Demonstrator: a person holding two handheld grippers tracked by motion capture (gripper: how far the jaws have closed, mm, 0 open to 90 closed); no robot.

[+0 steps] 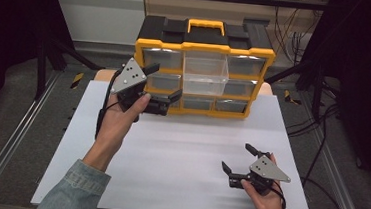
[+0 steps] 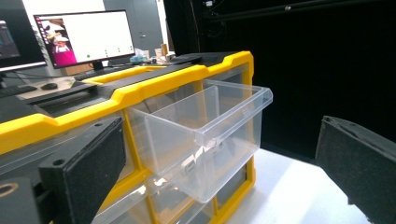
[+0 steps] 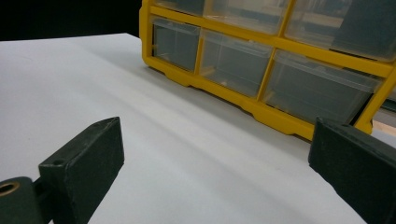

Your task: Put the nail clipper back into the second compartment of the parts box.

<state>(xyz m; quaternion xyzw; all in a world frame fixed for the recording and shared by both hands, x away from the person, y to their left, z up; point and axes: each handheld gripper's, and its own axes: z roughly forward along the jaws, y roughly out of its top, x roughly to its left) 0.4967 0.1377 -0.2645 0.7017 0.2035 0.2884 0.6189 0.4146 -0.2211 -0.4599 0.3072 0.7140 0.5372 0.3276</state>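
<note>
Clear drawer (image 1: 205, 75) juts toward person; empty.

Left gripper (image 1: 165, 87) covered the left drawers of the organizer (image 1: 205, 50) in the high view. Left gripper view cut the organizer off at left and bottom edges; monitor (image 2: 84, 37) contents too blurred to read. Right gripper view cropped the organizer's upper rows; drawer (image 3: 233, 63) contents indistinct

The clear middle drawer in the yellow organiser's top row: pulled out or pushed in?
Pulled out. The clear drawer juts forward of the organiser front, past the flush neighbouring drawers; it looks empty. The left tool is open beside it.
</note>
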